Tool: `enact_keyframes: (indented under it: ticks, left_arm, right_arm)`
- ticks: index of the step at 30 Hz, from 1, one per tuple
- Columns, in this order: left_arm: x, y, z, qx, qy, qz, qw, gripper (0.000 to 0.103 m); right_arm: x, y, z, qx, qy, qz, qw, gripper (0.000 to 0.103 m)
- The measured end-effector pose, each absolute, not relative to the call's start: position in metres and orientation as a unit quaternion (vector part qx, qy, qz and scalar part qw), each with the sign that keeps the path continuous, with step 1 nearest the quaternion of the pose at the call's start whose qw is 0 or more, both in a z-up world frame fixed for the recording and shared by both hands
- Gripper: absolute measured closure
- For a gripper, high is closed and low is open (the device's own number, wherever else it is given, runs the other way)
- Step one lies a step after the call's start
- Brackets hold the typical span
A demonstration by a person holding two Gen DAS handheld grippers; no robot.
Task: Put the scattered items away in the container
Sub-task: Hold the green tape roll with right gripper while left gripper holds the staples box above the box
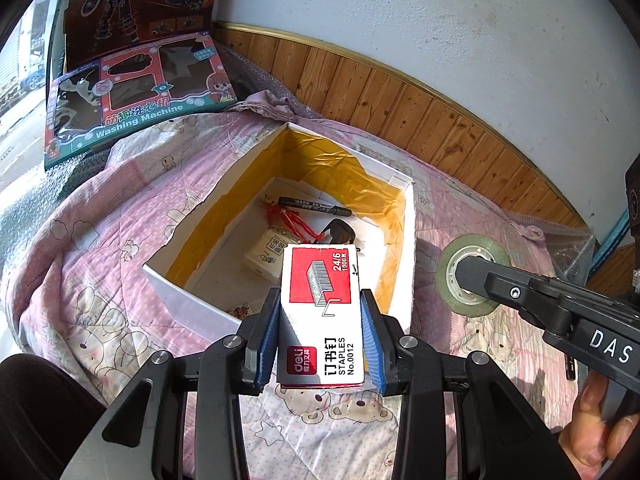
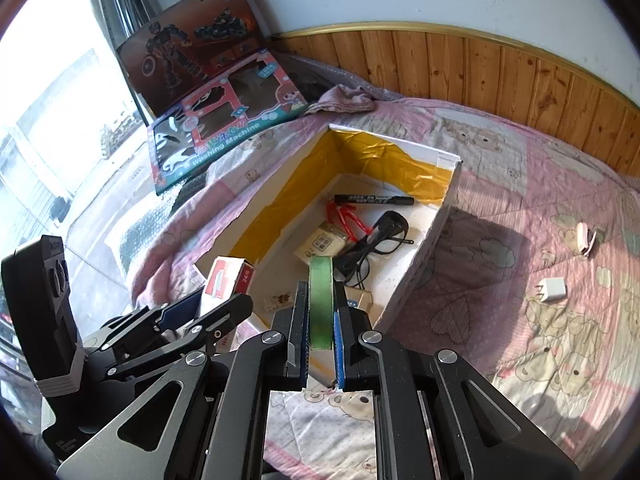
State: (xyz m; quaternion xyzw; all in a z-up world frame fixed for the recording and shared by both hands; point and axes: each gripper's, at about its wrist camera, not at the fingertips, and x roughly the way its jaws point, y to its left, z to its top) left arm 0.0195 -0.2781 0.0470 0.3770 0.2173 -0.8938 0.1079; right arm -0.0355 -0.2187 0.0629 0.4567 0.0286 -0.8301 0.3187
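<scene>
Left gripper (image 1: 322, 334): your fingers pinch the staples box (image 1: 322, 312), held over the near rim of the container (image 1: 408, 264).
Right gripper (image 2: 320, 334): clamped on the green tape roll (image 2: 321, 300), just near of the container.
Surface: pink quilt (image 2: 520, 240); charger plug (image 2: 552, 289) lies loose at right.
Room: wood panelling (image 2: 480, 68) under a white wall; toy boxes (image 2: 224, 120) far left.
Inside: marker (image 2: 374, 200), glasses (image 2: 380, 236).

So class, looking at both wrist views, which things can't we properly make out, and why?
- Box floor, left wrist view: near part hidden behind the staples box.
- Small pink-white item, right wrist view: too small to identify.
- Tape roll, left wrist view: partly covered by the right gripper.
</scene>
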Motion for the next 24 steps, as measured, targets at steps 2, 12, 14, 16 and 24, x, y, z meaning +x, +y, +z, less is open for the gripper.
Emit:
enact_keyframes:
  ticks: [2,12,14,16,24]
  left_arm:
    - [0.019,-0.283,0.047,0.375,0.221,-0.893,0.111,0.064]
    - [0.012,-0.315,0.052,0.364,0.241,-0.891,0.127,0.064]
    - [0.009,-0.322,0.053,0.361,0.244,-0.891,0.132,0.064]
    - [0.007,-0.329,0.054,0.357,0.247,-0.891,0.136,0.064]
    - [-0.007,-0.332,0.053,0.357,0.245,-0.892,0.128,0.064]
  right_arm:
    - [-0.039,-0.222,0.063,0.456,0.031,-0.83,0.319,0.093]
    - [-0.065,-0.232,0.064,0.456,0.039,-0.831,0.316,0.093]
    - [-0.072,-0.232,0.063,0.456,0.039,-0.831,0.314,0.093]
    - [-0.079,-0.232,0.062,0.458,0.039,-0.832,0.312,0.093]
    - [-0.11,-0.234,0.053,0.467,0.044,-0.831,0.298,0.093]
